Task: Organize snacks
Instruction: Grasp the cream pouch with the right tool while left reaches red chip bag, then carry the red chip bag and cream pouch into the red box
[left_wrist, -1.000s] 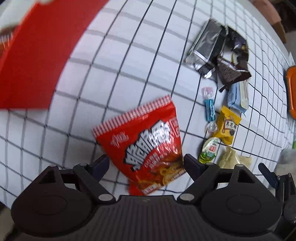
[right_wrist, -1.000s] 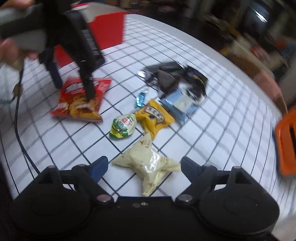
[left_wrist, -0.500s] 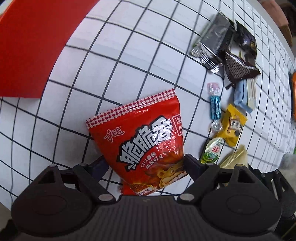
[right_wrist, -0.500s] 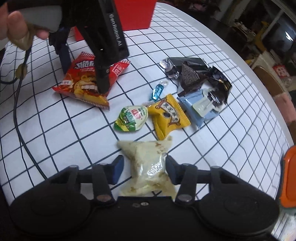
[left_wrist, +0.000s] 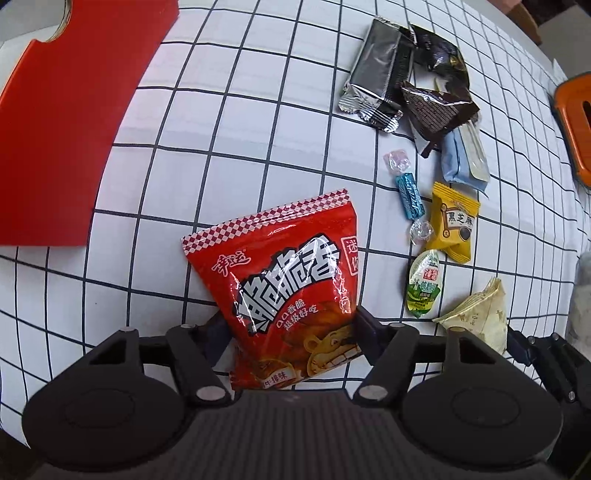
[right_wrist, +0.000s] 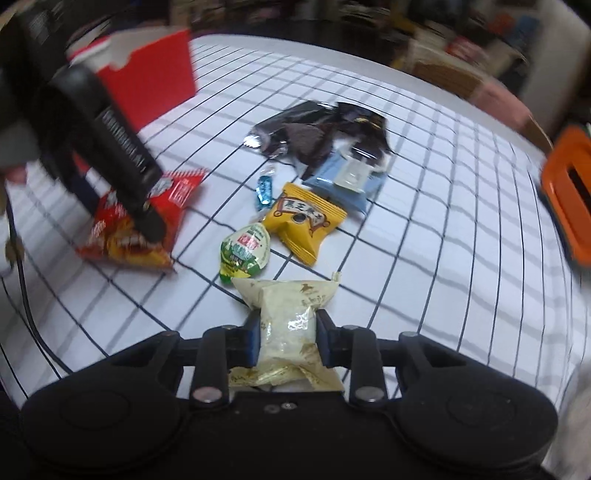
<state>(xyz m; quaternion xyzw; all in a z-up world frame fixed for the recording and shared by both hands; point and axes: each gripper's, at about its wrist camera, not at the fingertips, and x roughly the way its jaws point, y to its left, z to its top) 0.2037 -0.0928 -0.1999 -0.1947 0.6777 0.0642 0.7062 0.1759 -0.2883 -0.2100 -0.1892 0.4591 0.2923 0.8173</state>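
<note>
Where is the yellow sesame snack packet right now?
In the right wrist view the yellow packet lies mid-table on the checked cloth, between the green packet and the light blue packet.

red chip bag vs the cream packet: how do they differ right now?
The red chip bag is glossy red with bold print; the cream packet is pale with a clear window.
The red chip bag is the larger; the cream packet is small.
The left claw has just been closing around the red chip bag's lower part; the right claw is fully pinched on the cream packet's middle.
Both are sealed snacks on the gridded tablecloth.
</note>
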